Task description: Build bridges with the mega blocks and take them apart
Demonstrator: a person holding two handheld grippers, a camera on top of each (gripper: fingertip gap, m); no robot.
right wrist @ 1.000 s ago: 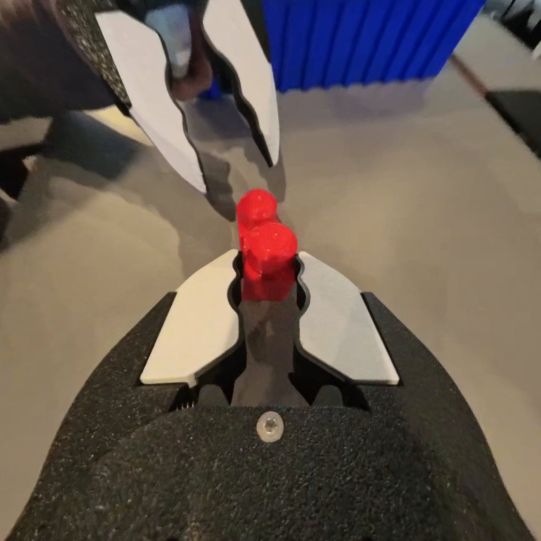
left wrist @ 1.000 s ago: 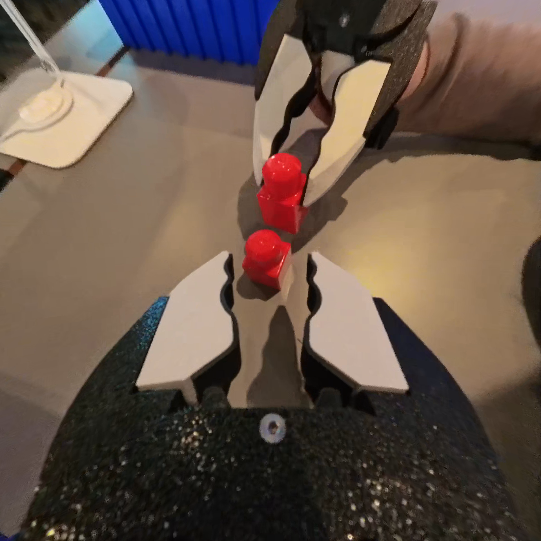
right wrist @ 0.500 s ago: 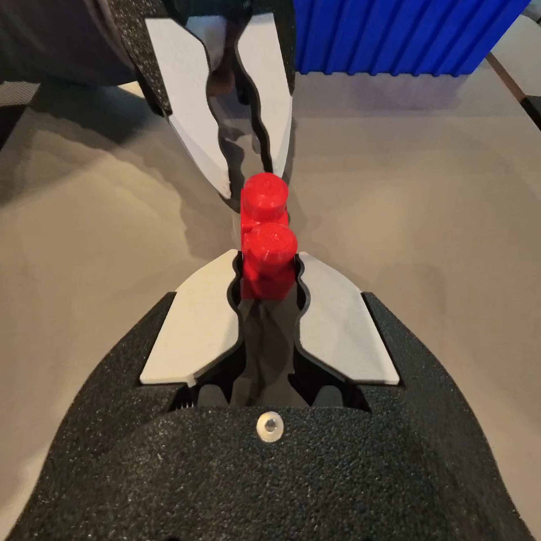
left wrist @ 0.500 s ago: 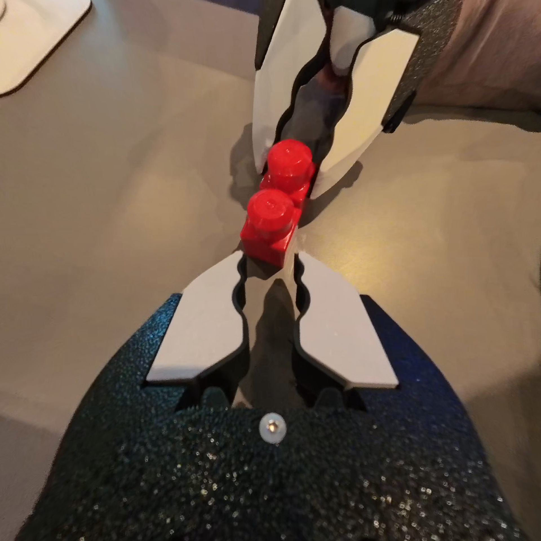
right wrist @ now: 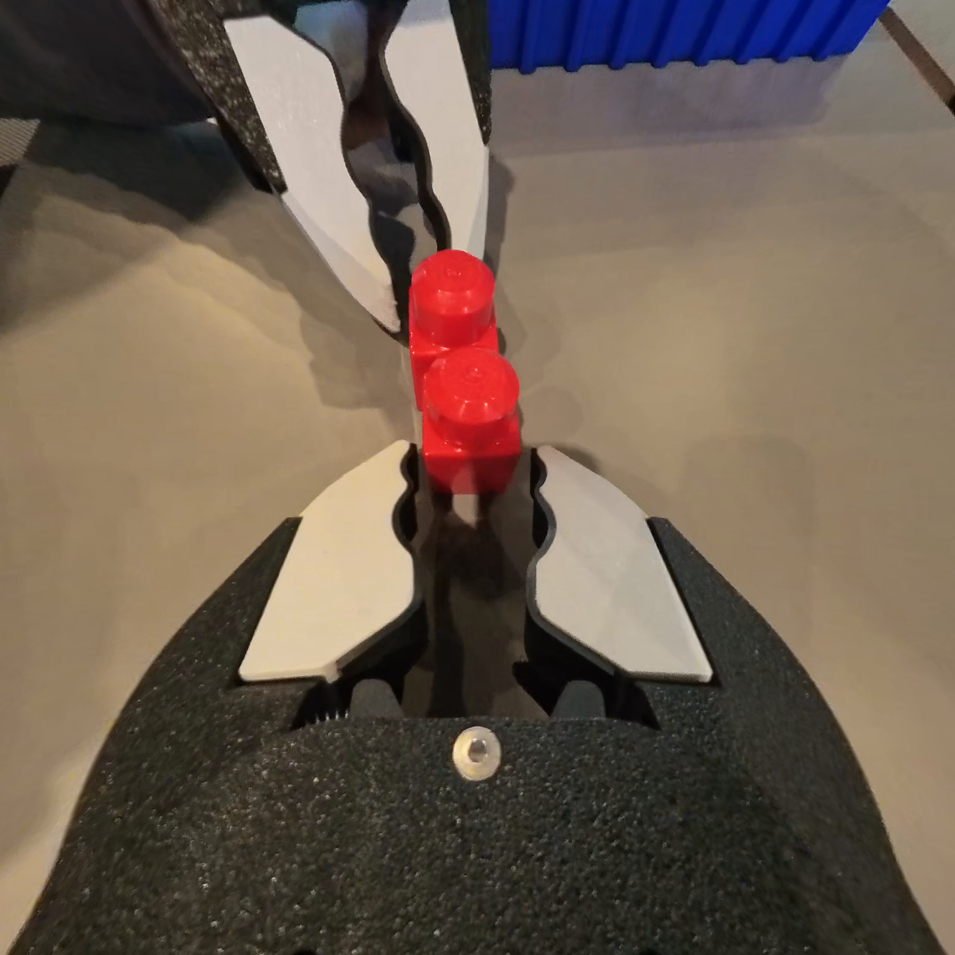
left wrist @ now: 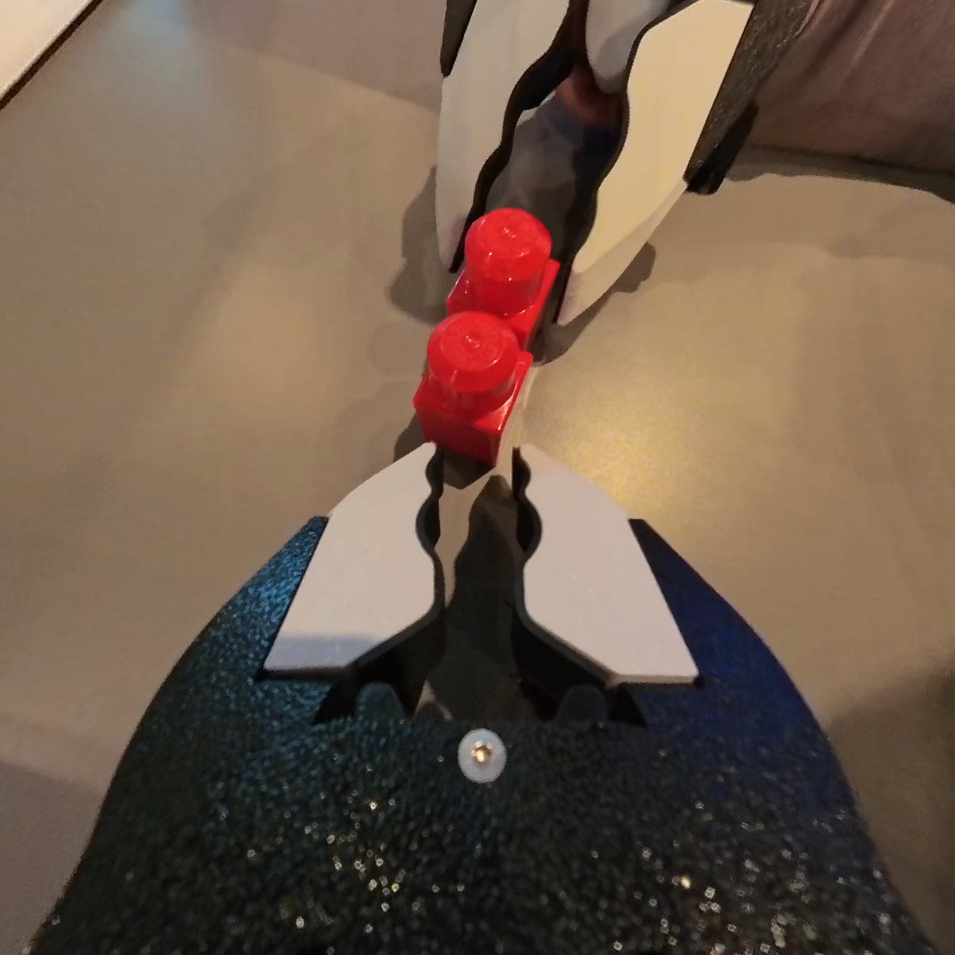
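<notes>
Red plastic: two single-stud mega blocks stand upright on the grey-beige table [left wrist: 181, 362], side faces touching, in a short row between the two grippers.

Left wrist view: the nearer red block [left wrist: 473, 385] sits just ahead of the left gripper [left wrist: 473, 457]. Fingers apart; tips level w/ the block's near corner, not clamped on it. The farther red block [left wrist: 504, 274] sits between the tips of the right gripper [left wrist: 509, 281], which comes in from the opposite side.

Right wrist view: order reversed. The right gripper [right wrist: 473, 452] has fingers apart, a gap showing on each side of its block [right wrist: 470, 434]; no grip. The other block [right wrist: 452, 310] is just beyond, at the left gripper's tips [right wrist: 436, 292]; one tip is beside its base.

Bkgd: blue ribbed panel [right wrist: 672, 31] at the table's far edge; a white flat base [left wrist: 31, 41] at top-left corner of left view, mostly cropped.
</notes>
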